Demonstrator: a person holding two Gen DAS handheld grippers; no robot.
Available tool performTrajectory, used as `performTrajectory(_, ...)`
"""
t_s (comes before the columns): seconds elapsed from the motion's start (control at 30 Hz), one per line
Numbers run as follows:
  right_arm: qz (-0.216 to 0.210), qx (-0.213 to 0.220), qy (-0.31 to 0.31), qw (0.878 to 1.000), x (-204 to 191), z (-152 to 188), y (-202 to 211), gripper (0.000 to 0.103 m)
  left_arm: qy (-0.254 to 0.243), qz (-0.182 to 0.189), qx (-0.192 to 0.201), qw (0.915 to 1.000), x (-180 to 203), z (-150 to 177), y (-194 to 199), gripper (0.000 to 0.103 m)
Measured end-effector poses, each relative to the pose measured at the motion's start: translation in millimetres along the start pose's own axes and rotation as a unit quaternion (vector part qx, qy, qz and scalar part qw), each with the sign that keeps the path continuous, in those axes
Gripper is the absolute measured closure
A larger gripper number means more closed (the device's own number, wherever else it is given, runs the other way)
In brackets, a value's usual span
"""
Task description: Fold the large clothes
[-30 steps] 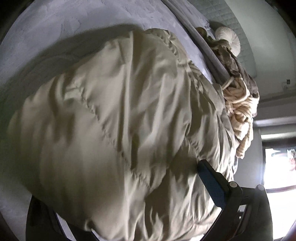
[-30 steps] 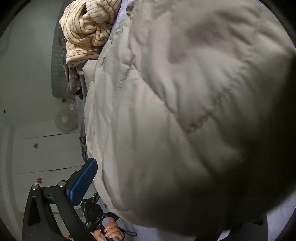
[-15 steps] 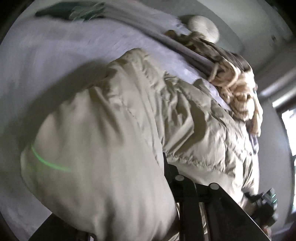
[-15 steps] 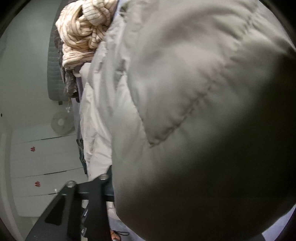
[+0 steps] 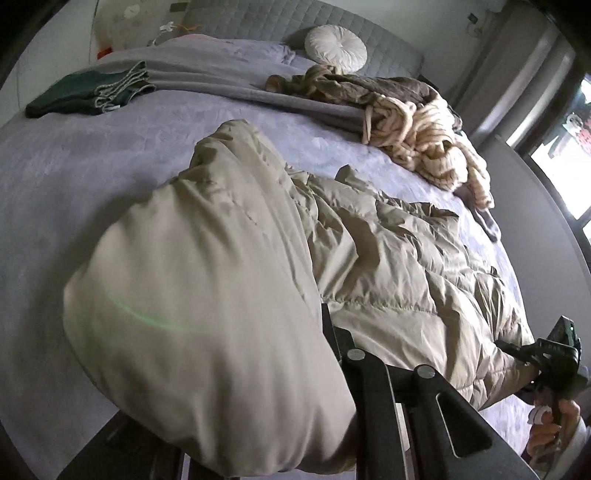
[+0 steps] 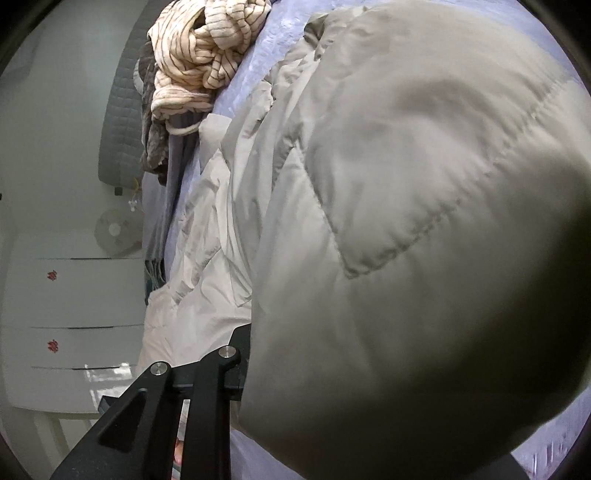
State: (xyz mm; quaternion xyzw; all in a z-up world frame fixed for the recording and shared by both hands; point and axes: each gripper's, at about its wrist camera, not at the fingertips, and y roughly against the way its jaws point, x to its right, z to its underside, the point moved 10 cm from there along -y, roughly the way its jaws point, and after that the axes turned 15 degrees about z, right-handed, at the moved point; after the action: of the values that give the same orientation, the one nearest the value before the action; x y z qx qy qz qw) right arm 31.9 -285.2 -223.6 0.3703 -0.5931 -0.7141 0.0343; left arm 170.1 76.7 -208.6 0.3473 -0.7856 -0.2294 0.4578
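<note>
The left claw [image 5: 325, 354] is pinched down on a thick fold of the beige puffer jacket [image 5: 388, 258]. Its jaws stand close together, and the padded cloth bulges over them so that only one dark finger edge and the black linkage behind it show. The fold swells up large and blurred right in front of the left wrist camera. The right claw [image 6: 245, 354] has just been drawing its jaws in, with the jacket [image 6: 369, 184] between them; they are now clamped on another bunch of the same garment, and the fabric covers the fingertips. In the left wrist view the right claw [image 5: 517, 350] shows at the far lower right, gripping the jacket's edge, with the person's hand [image 5: 550, 432] on its handle.

The jacket lies across the grey-lilac bed [image 5: 74, 192], quilted in broad stitched panels, heavily creased and puffed. The part toward the two claws is raised off the cover, while the rest trails away flat on the bed.

Beyond the jacket, near the bed's far side, is a heap of cream striped clothing [image 5: 424, 136] on top of a brown knit [image 5: 369, 85]. A dark green folded cloth [image 5: 88, 92] sits well apart, and a round white cushion [image 5: 334, 48] rests against the grey headboard [image 5: 258, 18]. In the right wrist view a white chest of drawers [image 6: 74, 325] stands beside the bed.
</note>
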Motion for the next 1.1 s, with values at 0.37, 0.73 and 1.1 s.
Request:
performTrajectory(0.37,0.017,-0.035,0.027,0.999,41.6,60.4,30.7,0.078,0.036,-0.014,-0.036,0.9986,3.0,104.2,60.0,0.082)
performTrajectory(0.73,0.011,-0.088,-0.01,0.996,99.3,123.2,48.2,0.07,0.09,-0.069,-0.087,0.9897,-19.9,188.9,86.8,0.072)
performTrajectory(1.1,0.059,-0.115,0.092,0.987,101.2,139.7,95.2,0.062,0.096,-0.131,-0.062,0.9847,-25.0,179.7,160.3,0.069)
